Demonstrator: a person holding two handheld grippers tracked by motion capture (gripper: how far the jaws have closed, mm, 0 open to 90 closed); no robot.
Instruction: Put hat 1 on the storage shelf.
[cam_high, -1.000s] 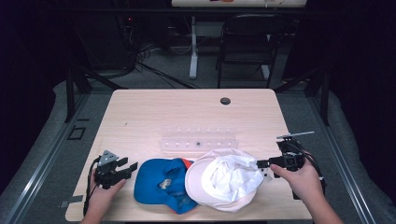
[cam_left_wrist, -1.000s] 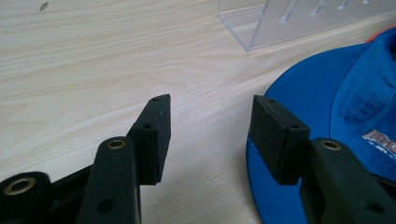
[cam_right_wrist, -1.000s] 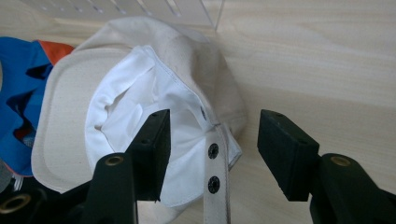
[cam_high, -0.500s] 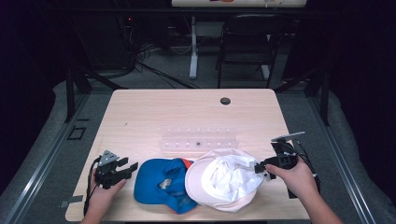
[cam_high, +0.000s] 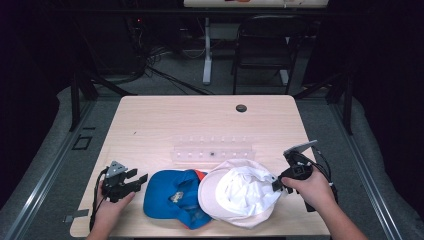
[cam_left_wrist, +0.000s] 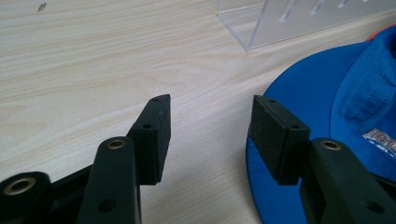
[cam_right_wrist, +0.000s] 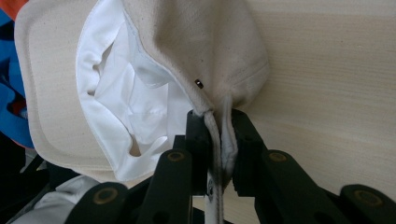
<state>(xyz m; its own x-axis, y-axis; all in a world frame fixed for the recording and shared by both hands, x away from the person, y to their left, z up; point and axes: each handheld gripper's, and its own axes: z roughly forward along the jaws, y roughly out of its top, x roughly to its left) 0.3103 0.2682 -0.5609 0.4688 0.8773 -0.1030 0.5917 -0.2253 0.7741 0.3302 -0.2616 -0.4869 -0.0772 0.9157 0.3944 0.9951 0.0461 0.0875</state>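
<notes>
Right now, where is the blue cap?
In the high view the blue cap lies at the table's near edge, between the open left gripper and the white cap.

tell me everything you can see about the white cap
The white cap is a cream, canvas-looking cap lying upside down near the front edge of the table, so its crumpled white lining faces up. Its brim points left and overlaps the blue cap beside it. A small dark eyelet shows on the crown in the right gripper view. The right claw has just closed and pinches the rear rim of the crown, fabric bunched between its jaws. A clear rack stands just behind it.
</notes>
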